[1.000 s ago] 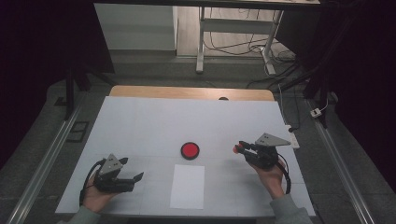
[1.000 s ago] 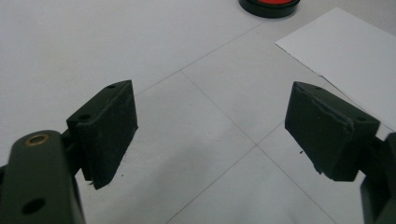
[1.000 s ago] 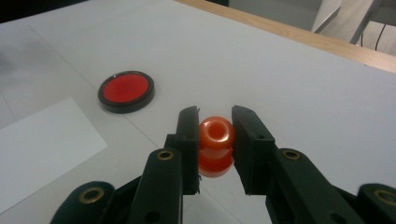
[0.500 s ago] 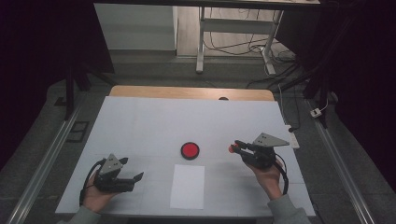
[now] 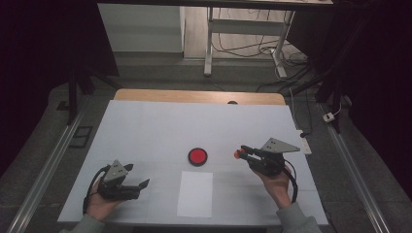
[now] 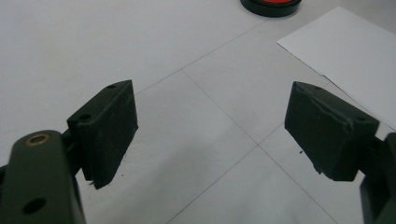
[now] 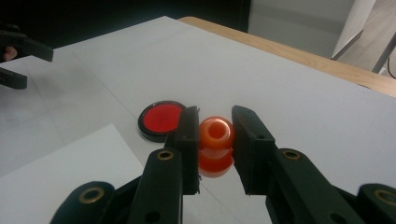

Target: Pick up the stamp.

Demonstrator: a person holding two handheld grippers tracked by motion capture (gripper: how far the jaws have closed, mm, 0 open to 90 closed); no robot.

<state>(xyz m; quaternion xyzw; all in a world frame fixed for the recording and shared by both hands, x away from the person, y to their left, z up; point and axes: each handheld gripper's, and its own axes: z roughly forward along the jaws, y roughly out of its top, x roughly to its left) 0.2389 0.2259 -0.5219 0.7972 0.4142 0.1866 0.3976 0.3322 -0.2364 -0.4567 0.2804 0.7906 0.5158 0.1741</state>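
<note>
My right gripper (image 5: 241,153) is shut on a small orange-red spool-shaped piece (image 5: 237,154), held a little above the white table to the right of a red disc with a black rim (image 5: 197,156). In the right gripper view the piece (image 7: 215,137) sits pinched between the two pads of that gripper (image 7: 215,122), with the disc (image 7: 161,119) just beyond on the left. My left gripper (image 5: 141,188) rests at the front left, open, its jaws (image 6: 217,116) wide apart over bare table.
A white paper sheet (image 5: 195,193) lies in front of the disc, between the two hands. The white table top (image 5: 155,131) ends in a wooden strip (image 5: 194,96) at the far edge. Metal rails (image 5: 43,165) run along both sides.
The right gripper has edged a little to the left toward the red disc, the orange-red piece still in it. The left hand has stayed in place.
</note>
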